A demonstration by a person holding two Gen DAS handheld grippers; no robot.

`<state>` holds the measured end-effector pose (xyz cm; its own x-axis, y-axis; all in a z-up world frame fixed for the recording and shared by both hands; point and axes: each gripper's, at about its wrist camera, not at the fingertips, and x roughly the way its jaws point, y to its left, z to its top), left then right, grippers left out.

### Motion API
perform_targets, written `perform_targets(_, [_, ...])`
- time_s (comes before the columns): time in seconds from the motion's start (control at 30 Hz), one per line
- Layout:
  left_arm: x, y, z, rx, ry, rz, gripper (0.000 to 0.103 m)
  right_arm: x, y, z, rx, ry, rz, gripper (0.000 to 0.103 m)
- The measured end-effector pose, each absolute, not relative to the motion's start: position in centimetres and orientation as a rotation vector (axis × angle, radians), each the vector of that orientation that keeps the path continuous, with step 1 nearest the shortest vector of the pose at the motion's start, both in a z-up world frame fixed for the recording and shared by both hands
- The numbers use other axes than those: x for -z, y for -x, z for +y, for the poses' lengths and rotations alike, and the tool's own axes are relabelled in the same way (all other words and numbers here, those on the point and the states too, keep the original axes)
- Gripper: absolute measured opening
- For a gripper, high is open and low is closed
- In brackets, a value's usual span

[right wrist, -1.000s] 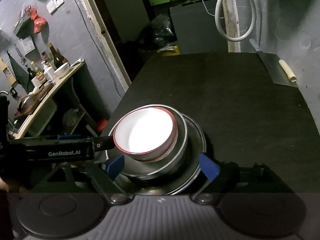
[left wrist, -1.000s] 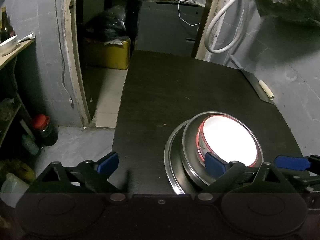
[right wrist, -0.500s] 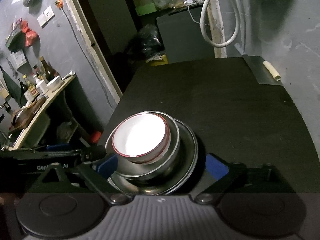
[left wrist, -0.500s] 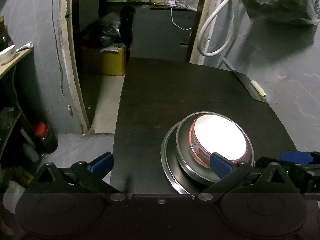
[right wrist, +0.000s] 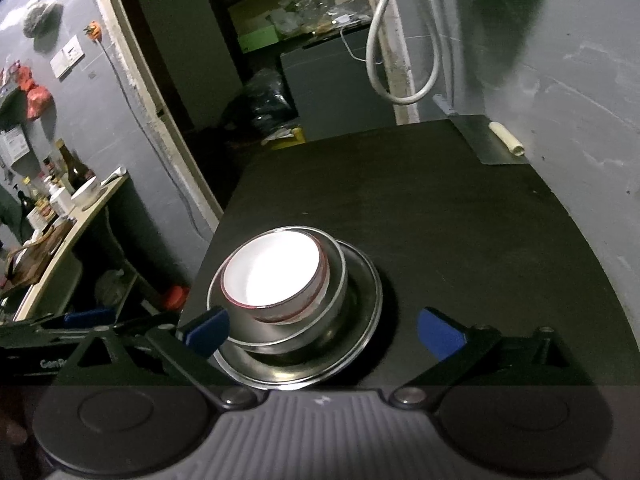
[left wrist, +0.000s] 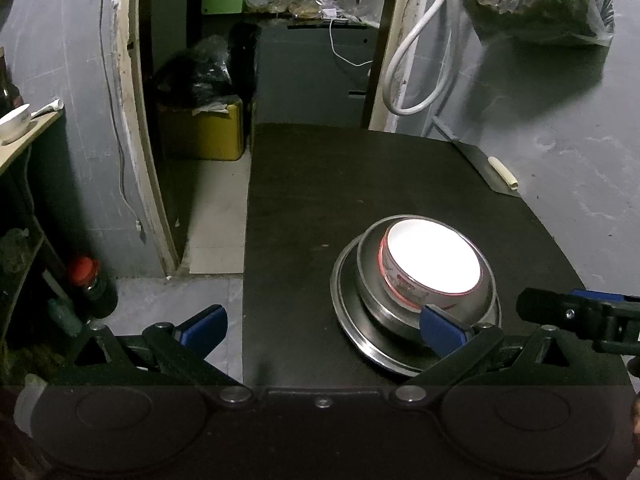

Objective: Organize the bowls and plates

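A white bowl with a red rim (left wrist: 434, 262) sits nested in a steel bowl (left wrist: 372, 276), which sits on a steel plate (left wrist: 346, 312) near the front edge of the black table (left wrist: 360, 176). The same stack shows in the right wrist view: white bowl (right wrist: 272, 276), steel bowl (right wrist: 280, 340), steel plate (right wrist: 360, 320). My left gripper (left wrist: 322, 328) is open and empty, just in front of the stack. My right gripper (right wrist: 324, 328) is open and empty, above and short of the stack. Nothing is held.
A metal scraper with a pale handle (left wrist: 502, 174) lies at the table's far right corner. A white hose (left wrist: 412, 76) hangs on the wall behind. A shelf with a bowl and bottles (right wrist: 80, 196) stands to the left. A doorway (left wrist: 200, 120) opens beyond the table's left edge.
Both grippers have drawn back and up from the stack, which now looks smaller and farther. The bowls and plate have not moved. Both stay open.
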<state>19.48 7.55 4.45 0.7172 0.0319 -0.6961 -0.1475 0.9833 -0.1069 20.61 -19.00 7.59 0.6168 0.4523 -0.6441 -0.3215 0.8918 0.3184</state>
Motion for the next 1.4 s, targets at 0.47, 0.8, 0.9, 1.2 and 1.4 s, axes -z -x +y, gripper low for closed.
perform_targets(0.47, [-5.1,-17.8,7.9,-0.072,0.167,0.740,0.102,-8.3,-18.7,-19.0,-0.404,-0.163,0.774,0.103])
perform_targets(0.8, [-5.6,-16.7,8.1,-0.066,0.134,0.743,0.102,-8.0,-17.8,-19.0,-0.394,-0.198,0.769,0.103])
perform_targets(0.9, [-5.6,-16.6,8.2,-0.065,0.134,0.744,0.102,-8.0,-17.4,-18.8,-0.391,-0.200,0.763,0.103])
perform_targets(1.2, [-5.9,-15.1,8.8,-0.053,0.109,0.751,0.102,-7.5,-16.3,-18.6,-0.369,-0.219,0.760,0.103])
perform_targets(1.4, [-6.0,-14.1,9.3,-0.038,0.088,0.747,0.102,-7.1,-15.4,-17.9,-0.351,-0.236,0.753,0.103])
